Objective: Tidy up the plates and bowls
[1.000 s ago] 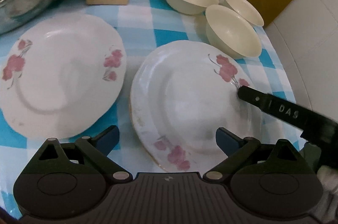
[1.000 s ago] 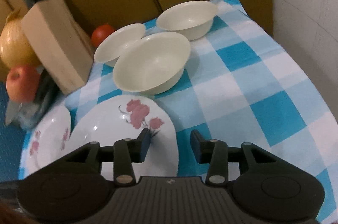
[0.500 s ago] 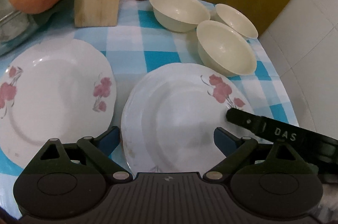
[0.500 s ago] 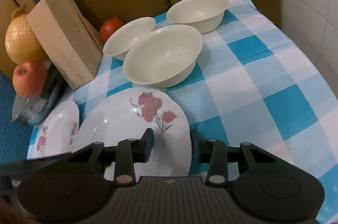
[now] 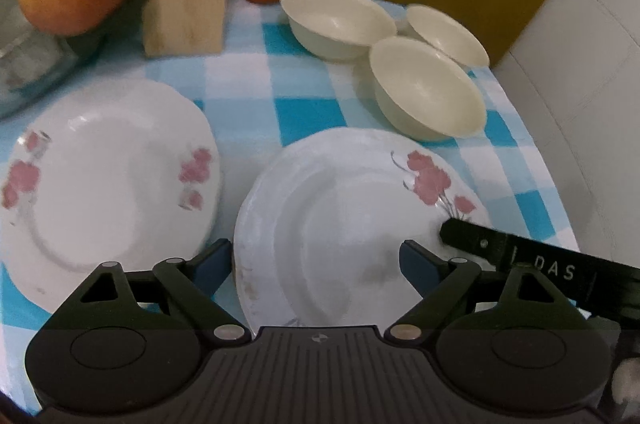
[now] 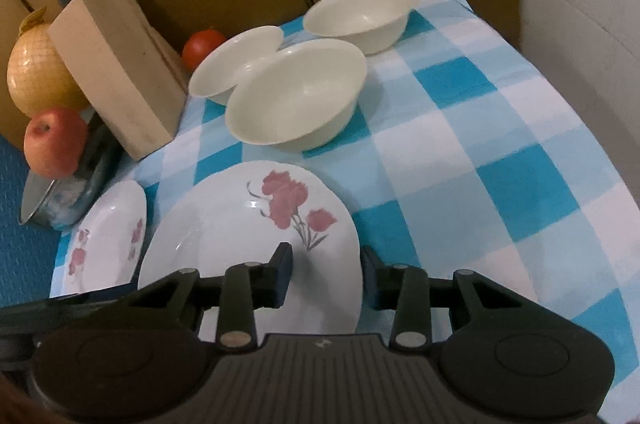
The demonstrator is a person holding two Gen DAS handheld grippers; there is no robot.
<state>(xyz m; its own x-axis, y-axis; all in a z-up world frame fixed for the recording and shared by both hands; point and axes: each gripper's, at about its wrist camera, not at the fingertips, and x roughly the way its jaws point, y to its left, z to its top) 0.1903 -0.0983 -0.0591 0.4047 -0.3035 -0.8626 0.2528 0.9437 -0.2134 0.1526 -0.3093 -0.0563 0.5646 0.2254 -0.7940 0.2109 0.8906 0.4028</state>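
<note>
Plates first: the near plate (image 5: pixel 340 224) lies on the checked cloth (image 6: pixel 500 144), just beside the other plate (image 5: pixel 108 176). Three bowls (image 6: pixel 296 96) sit close behind it. The right gripper (image 6: pixel 326 274) has its fingers half spread around the plate's rim, one inside, one outside; I cannot tell if they pinch it. The left gripper (image 5: pixel 316 264) is wide but closing over the same plate. With both pulling on one plate, it could tip, slide into the nearest bowl, or bump its neighbour.
</note>
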